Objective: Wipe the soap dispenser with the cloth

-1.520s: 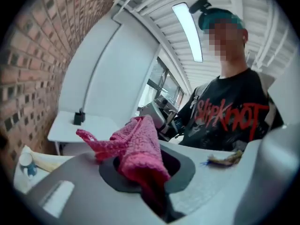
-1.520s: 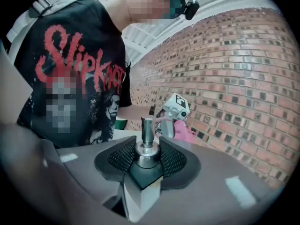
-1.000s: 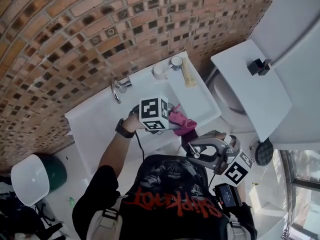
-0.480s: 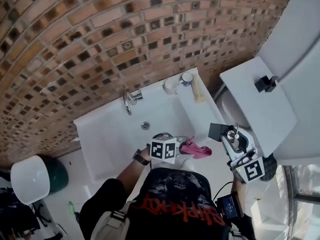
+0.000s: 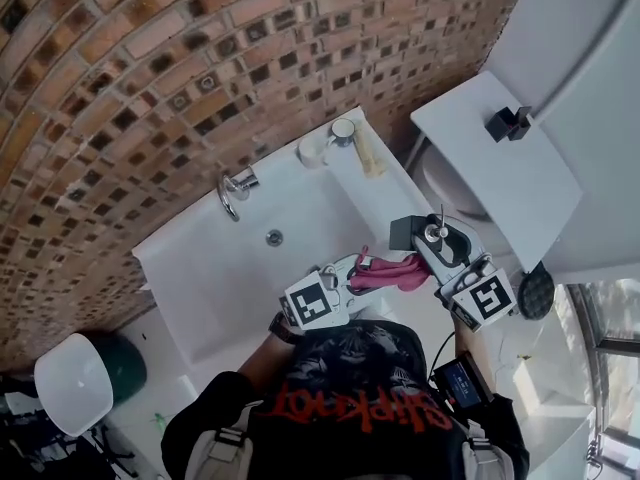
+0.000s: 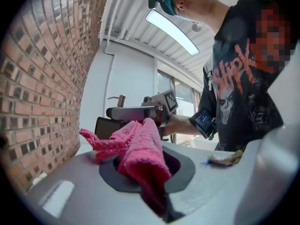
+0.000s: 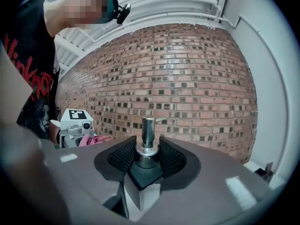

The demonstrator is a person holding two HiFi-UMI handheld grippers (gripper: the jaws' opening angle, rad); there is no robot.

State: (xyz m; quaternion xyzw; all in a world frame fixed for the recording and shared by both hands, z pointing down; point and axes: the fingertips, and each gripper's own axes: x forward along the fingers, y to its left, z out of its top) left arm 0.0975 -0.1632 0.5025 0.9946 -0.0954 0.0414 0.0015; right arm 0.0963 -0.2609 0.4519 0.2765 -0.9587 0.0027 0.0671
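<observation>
Above the sink [image 5: 225, 273] front, the right hand-held gripper [image 7: 147, 159] clamps the soap dispenser [image 7: 148, 131] by its dark body; the left hand-held gripper [image 6: 143, 172] pinches the pink cloth [image 6: 140, 146]. Advice: steady the dispenser, drag the cloth across each face.

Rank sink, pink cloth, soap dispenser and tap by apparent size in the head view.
1. sink, by far the largest
2. pink cloth
3. soap dispenser and tap: these look alike. The dispenser is partly hidden and nearer the camera, so I can't rank them.
</observation>
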